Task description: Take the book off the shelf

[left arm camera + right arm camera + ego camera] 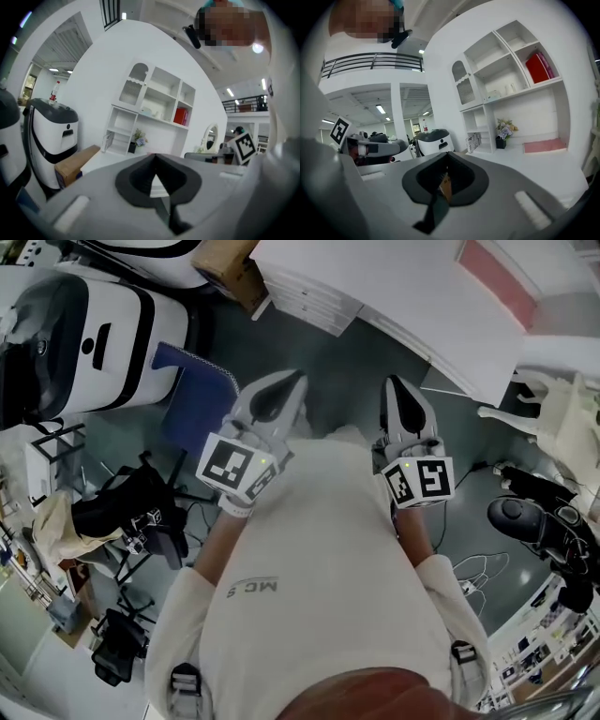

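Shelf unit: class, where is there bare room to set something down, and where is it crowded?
Bare: the top compartment above the red book, and the wide recess right of the flower pot, which holds only a flat pink mat. Crowded: the book's own compartment, and the middle shelf with its small white items.

- The white shelf [506,79] stood on a white table [543,161].
- Its upper right compartment held an upright red book [539,67].
- Potted flowers [503,133] and a pink mat [544,146] rested on the table.
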`<control>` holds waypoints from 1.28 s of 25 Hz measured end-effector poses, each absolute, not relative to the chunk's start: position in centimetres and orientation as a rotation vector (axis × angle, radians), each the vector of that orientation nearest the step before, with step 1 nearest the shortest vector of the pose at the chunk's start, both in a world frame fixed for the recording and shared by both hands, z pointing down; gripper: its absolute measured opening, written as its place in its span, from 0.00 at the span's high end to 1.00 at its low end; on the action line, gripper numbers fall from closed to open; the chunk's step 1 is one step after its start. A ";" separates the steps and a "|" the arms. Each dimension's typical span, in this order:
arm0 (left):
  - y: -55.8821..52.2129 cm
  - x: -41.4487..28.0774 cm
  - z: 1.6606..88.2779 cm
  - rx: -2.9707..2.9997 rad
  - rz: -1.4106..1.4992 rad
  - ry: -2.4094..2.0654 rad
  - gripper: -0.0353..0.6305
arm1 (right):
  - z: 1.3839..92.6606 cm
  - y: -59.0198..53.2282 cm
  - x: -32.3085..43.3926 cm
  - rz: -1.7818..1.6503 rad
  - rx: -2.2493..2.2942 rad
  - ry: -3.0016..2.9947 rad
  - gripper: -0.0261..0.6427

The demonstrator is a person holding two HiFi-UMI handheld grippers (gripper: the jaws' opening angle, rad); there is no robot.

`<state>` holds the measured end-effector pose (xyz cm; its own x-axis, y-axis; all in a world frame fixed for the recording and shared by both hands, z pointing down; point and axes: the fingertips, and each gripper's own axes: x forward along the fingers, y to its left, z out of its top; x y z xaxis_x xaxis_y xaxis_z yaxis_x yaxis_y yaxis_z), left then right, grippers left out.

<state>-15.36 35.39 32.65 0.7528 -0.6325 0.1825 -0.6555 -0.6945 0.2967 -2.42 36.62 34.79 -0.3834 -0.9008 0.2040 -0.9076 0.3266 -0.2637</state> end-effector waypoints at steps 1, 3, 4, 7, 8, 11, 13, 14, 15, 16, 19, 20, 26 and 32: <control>34.4 -16.0 32.5 2.618 0.084 -0.998 0.95 | 34.9 36.0 -3.1 0.516 1.729 -2.541 0.96; 32.6 -17.0 32.6 2.621 0.061 -1.000 0.95 | 34.8 34.7 -4.7 0.484 1.708 -2.551 0.96; 31.9 -17.4 32.7 2.617 0.058 -0.995 0.95 | 34.8 34.2 -5.4 0.469 1.699 -2.550 0.96; 30.3 -18.0 33.1 2.595 0.067 -0.982 0.95 | 34.7 32.6 -6.7 0.450 1.674 -2.532 0.96; 29.5 -18.0 33.3 2.586 0.067 -0.981 0.95 | 34.7 31.8 -6.8 0.441 1.662 -2.531 0.96; 26.2 -17.2 34.2 2.550 0.070 -0.986 0.95 | 35.3 28.4 -5.9 0.425 1.630 -2.524 0.96; 23.6 -16.1 34.4 2.538 0.074 -1.004 0.95 | 35.6 25.6 -4.5 0.434 1.619 -2.532 0.96; 22.4 -15.4 34.4 2.533 0.077 -1.017 0.95 | 35.6 24.2 -3.7 0.436 1.612 -2.539 0.96; 21.2 -14.7 34.4 2.528 0.082 -1.031 0.95 | 35.6 22.8 -2.9 0.433 1.603 -2.547 0.96; 19.9 -14.0 34.4 2.522 0.088 -1.043 0.95 | 35.5 21.2 -2.1 0.428 1.594 -2.555 0.96; 15.1 -11.9 33.8 2.524 0.104 -1.064 0.95 | 34.8 15.8 0.0 0.407 1.570 -2.598 0.96; 13.4 -11.2 33.4 2.530 0.107 -1.073 0.95 | 34.5 14.0 0.6 0.401 1.560 -2.615 0.96; 5.4 -7.3 32.5 2.543 0.125 -1.185 0.95 | 33.8 5.1 3.8 0.363 1.505 -2.697 0.96; -0.1 -5.3 33.3 2.538 0.144 -1.285 0.95 | 34.2 -0.1 5.5 0.386 1.468 -2.726 0.96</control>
<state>-5.28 -0.09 33.34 0.5968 -0.7720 0.2189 -0.8013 -0.5590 0.2130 5.52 -0.11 34.17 -0.5570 -0.8194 0.1352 -0.8248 0.5266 -0.2060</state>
